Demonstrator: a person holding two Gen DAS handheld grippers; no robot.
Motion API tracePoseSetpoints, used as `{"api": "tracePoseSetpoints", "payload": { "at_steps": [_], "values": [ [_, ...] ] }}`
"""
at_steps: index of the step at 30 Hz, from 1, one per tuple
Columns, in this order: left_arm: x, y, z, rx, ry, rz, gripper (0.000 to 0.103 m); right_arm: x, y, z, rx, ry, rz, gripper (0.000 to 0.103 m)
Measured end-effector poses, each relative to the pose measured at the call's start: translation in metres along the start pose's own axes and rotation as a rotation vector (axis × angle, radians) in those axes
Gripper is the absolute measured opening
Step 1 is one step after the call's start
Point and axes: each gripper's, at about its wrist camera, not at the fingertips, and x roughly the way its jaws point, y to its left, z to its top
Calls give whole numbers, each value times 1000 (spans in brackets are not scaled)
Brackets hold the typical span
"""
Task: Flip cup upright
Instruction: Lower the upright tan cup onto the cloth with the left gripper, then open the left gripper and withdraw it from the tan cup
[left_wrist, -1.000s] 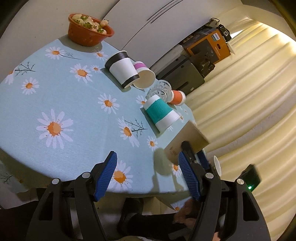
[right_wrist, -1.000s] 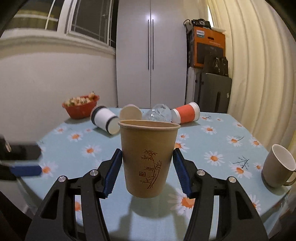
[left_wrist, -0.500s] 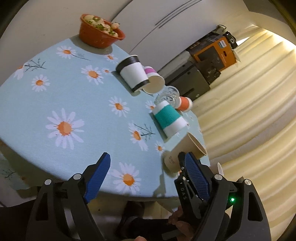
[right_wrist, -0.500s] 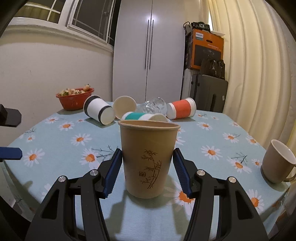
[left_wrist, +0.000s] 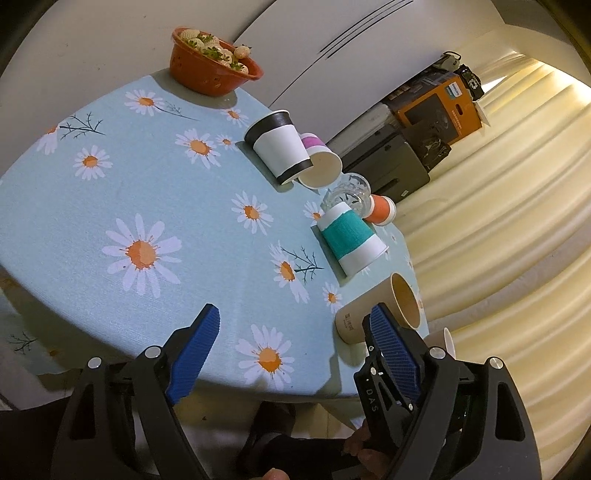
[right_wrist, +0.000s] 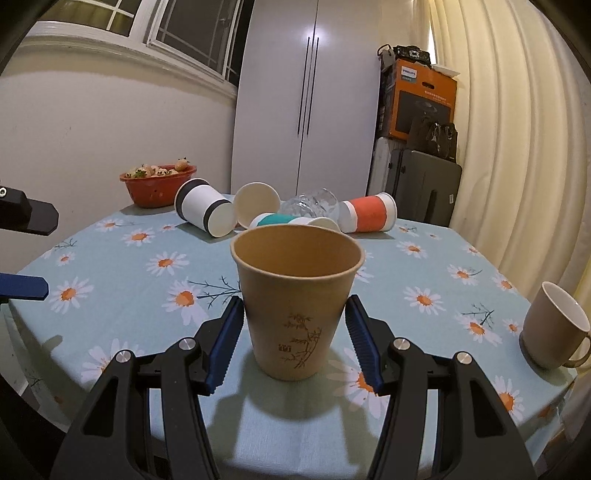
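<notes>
- Right wrist view had the brown paper cup (right_wrist: 297, 302) standing mouth-up near the front edge of the tabletop (right_wrist: 129, 266), right between the right gripper (right_wrist: 295, 343) pads.
- Its long axis was vertical, so I'd say this cup's flip was basically done.
- Jaws were spread a bit wider than the cup. Left pad looked just at the wall, right pad had a small gap, so I'd call it let go, not squeezing.
- Right gripper sat level, pointing straight across the table from the front edge.
- Left gripper (left_wrist: 295, 343) hung off the front edge too, tilted, jaws wide with nothing in them.
- Next candidate, my guess: the teal-banded cup (left_wrist: 351, 240) lying on its side just behind the brown one, mouth towards the front edge, nearer the right gripper.
</notes>
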Motion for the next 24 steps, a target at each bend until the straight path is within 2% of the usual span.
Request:
{"api": "tracePoseSetpoints", "payload": {
  "at_steps": [3,13,18,22,24],
  "values": [
    [0,0,0,0,0,-2,82,0,1,1,7,8,16,58],
    [-4,2,0,-6,-10,2,82,-9,1,7,17,31,31,72],
    [-9,-4,0,32,-37,22,82,-45,-12,27,38,-7,43,90],
    [-11,-8,0,55,-37,30,82,-76,-31,46,38,-42,60,98],
    [-11,-10,0,69,-38,32,82,-88,-40,54,26,-51,73,98]
  ]
}}
